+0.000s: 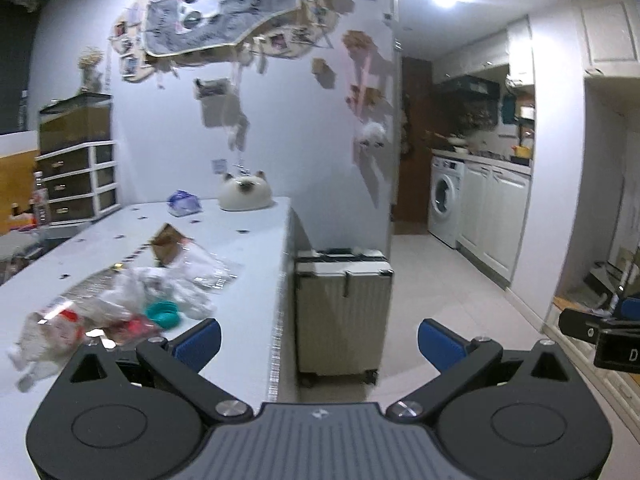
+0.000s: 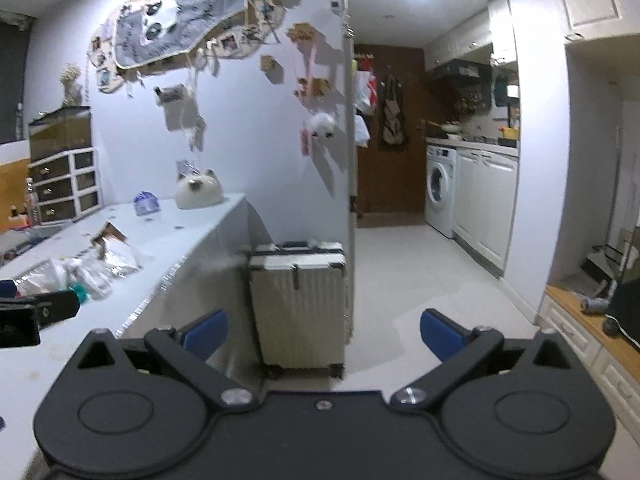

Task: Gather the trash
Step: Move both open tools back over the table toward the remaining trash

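On near left of white table [image 1: 248, 240]: trash pile [image 1: 132, 300], crumpled clear wrappers, brown paper bag [image 1: 168, 242], teal ring [image 1: 162, 312]. My left gripper [image 1: 319, 342] wide open, empty, just right of pile. My right gripper [image 2: 324, 334] wide open, empty, over floor by suitcase [image 2: 298, 304]. Trash likely light, soft, slippery film; pinch bunched fold, not flat sheet.

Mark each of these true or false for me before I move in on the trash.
1. Both grippers are open and empty. True: left gripper, right gripper.
2. The trash pile lies on the floor. False: it lies on the white table.
3. A suitcase stands on the floor beside the table. True.
4. The teal ring hangs on the wall. False: it lies in the pile.
5. The washing machine door is open. False: shut.
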Motion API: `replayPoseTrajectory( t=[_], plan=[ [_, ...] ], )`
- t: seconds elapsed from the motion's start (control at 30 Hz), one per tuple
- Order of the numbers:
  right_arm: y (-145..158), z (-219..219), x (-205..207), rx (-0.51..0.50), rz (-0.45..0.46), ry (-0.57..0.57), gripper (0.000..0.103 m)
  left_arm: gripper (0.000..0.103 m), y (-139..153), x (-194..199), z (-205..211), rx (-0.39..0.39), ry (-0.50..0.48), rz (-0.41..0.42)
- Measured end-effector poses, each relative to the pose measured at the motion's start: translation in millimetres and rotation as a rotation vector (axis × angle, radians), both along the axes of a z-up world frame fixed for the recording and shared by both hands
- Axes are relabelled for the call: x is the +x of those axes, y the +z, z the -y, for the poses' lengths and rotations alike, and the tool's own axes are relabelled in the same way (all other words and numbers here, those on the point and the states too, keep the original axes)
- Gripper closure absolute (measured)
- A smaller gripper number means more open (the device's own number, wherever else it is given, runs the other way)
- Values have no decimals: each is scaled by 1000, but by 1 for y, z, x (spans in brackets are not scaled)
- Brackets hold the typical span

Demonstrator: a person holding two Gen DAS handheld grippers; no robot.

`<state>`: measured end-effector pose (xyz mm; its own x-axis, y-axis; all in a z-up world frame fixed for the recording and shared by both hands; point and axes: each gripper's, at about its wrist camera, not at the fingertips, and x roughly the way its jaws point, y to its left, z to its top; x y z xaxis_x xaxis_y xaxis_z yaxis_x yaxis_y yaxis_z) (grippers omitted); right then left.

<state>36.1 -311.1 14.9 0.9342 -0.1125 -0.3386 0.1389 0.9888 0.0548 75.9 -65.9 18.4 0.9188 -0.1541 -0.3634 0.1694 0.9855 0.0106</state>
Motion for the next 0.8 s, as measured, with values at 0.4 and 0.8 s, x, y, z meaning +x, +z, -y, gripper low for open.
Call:
replayPoseTrajectory(
  t=[0.4, 0.8],
  plan=[
    [6, -86, 35, 24, 49, 150, 0, 0, 12, -3, -105, 30, 189, 27],
    [-7, -169, 69, 38, 31, 285, 0, 0, 10, 0, -216, 19, 333, 69]
  ],
)
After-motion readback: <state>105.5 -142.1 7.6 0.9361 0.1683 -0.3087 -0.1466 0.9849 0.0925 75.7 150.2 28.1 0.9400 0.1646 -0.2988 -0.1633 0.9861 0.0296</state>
